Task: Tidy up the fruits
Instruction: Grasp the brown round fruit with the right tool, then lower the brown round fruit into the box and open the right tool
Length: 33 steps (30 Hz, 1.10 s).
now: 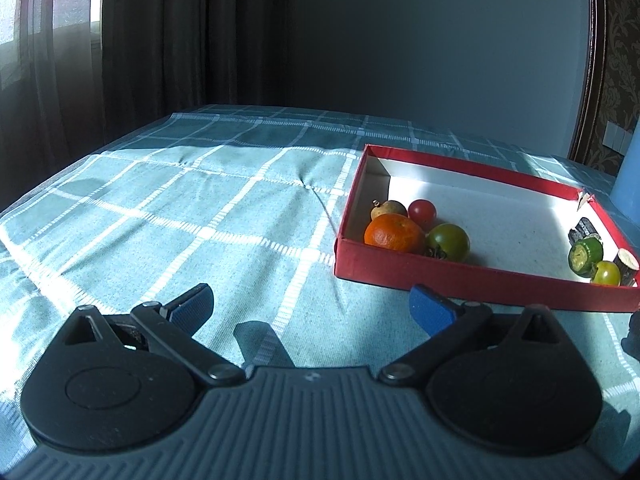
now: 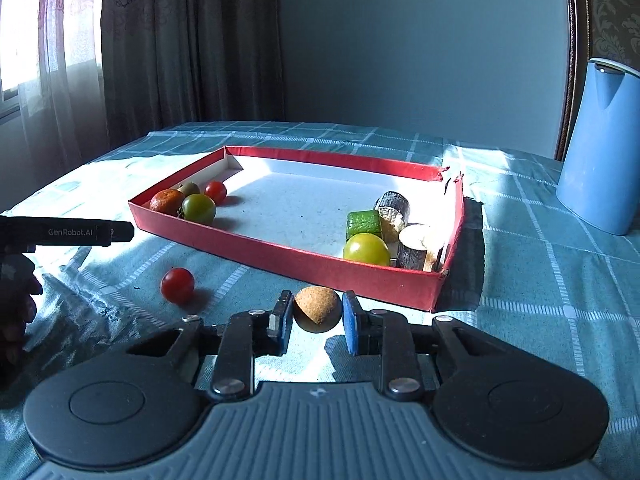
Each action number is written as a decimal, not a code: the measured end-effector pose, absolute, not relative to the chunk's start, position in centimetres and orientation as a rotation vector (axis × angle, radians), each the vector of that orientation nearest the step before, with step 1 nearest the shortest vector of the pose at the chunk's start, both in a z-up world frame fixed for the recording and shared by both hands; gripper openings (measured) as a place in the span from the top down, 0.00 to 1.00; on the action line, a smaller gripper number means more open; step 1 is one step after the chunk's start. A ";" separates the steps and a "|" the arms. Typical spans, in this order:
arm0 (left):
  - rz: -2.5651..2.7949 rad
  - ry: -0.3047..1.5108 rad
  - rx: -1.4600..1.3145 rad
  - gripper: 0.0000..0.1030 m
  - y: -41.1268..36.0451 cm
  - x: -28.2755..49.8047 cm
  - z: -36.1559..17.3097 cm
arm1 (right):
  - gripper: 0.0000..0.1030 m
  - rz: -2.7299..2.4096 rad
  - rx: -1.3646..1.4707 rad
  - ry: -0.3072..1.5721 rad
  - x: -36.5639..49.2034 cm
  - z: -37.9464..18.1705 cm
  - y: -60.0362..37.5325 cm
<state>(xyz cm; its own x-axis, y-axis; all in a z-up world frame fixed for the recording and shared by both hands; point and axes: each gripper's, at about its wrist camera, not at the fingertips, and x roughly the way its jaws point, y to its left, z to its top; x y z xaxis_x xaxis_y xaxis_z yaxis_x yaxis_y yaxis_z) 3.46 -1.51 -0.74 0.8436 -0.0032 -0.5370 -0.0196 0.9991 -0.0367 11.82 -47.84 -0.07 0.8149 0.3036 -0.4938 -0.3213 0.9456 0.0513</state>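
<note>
My right gripper [image 2: 318,314] is shut on a small brown round fruit [image 2: 318,309], just in front of the red tray's near wall [image 2: 296,258]. A red tomato [image 2: 177,285] lies loose on the cloth to its left. In the tray's left corner sit an orange [image 2: 166,201], a green tomato [image 2: 199,208], a red tomato [image 2: 216,192] and a brownish fruit [image 2: 189,188]. At the tray's right end are a yellow-green tomato [image 2: 366,250], a green block [image 2: 363,224] and two log pieces [image 2: 394,210]. My left gripper [image 1: 312,308] stands open over bare cloth, left of the tray [image 1: 480,280].
A blue jug [image 2: 600,148] stands on the table at the far right. The checked blue-green cloth [image 1: 180,200] covers the table, with dark curtains and a window behind. The left gripper's body [image 2: 72,232] and a hand show at the left edge of the right wrist view.
</note>
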 end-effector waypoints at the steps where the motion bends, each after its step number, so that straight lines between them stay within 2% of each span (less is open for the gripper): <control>1: 0.008 0.567 -0.041 0.00 -1.5 3.5 -0.7 | 0.76 0.323 -0.034 0.497 11.9 0.6 -48.1; 9: 0.008 0.569 -0.036 0.00 -1.5 3.5 -0.8 | 0.76 0.226 -0.060 0.395 15.6 3.8 -49.6; 17: 0.008 0.574 -0.028 0.00 -1.5 3.5 -0.9 | 0.76 0.193 0.018 0.479 20.4 1.6 -51.1; 33: 0.010 0.572 -0.015 0.00 -1.7 3.5 -0.9 | 0.75 0.169 0.012 0.491 21.0 0.2 -51.1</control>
